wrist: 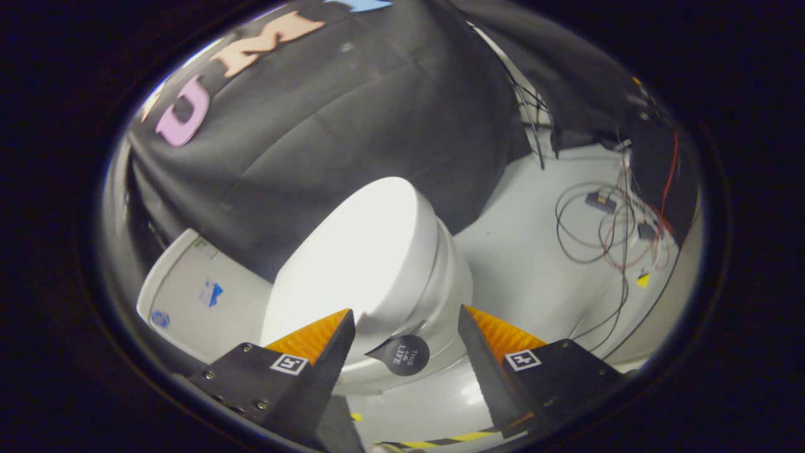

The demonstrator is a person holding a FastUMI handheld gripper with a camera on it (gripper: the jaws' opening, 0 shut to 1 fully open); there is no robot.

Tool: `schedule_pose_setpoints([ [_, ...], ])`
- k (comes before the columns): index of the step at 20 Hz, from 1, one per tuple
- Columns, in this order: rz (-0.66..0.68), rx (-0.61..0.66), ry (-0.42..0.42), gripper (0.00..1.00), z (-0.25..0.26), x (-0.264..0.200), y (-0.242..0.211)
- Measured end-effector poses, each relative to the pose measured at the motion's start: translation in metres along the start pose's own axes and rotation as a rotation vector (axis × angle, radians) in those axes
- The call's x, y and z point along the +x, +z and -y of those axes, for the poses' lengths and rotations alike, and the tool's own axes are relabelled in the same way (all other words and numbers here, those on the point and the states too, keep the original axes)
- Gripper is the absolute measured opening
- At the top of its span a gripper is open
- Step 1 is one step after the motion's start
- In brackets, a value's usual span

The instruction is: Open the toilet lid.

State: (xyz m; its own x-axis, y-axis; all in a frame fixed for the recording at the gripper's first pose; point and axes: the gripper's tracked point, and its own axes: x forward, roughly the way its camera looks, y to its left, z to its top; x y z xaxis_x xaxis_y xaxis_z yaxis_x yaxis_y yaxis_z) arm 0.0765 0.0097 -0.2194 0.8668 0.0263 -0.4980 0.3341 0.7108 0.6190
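A pale floor point(534, 251) strewn with cables point(604, 226) is seen beside the toilet point(440, 296). The toilet lid point(358, 258) is still closed. The tongs point(405, 327) are held apart, empty, just short of its front edge; approach is judged underway, and hooking under the rim is called for next.
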Motion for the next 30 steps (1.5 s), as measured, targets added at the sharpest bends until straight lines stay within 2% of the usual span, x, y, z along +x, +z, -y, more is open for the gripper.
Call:
schedule_pose_setpoints([
  [2,-0.020,0.123,0.006,0.99,0.007,0.006,0.001],
  [5,-0.044,0.242,0.030,0.99,0.006,0.008,-0.006],
  [6,-0.058,0.272,0.052,0.96,0.000,0.006,-0.010],
  [8,-0.099,0.282,0.070,0.82,-0.007,0.003,-0.022],
  [10,-0.127,0.270,0.077,0.82,-0.009,0.003,-0.031],
  [12,-0.157,0.271,0.119,0.82,-0.017,0.004,-0.038],
  [14,-0.171,0.219,0.132,0.64,-0.013,0.005,-0.039],
  [15,-0.167,0.180,0.106,0.64,-0.004,0.006,-0.036],
  [16,-0.169,0.216,0.051,0.45,0.009,0.010,-0.040],
  [18,-0.148,0.345,0.063,0.06,0.015,0.012,-0.038],
  [20,-0.145,0.358,0.121,0.06,0.008,0.007,-0.036],
  [22,-0.146,0.313,0.130,0.01,0.006,0.003,-0.035],
  [27,-0.130,0.332,0.202,0.01,-0.008,-0.005,-0.021],
  [30,-0.109,0.274,0.222,0.01,-0.022,-0.016,-0.010],
])
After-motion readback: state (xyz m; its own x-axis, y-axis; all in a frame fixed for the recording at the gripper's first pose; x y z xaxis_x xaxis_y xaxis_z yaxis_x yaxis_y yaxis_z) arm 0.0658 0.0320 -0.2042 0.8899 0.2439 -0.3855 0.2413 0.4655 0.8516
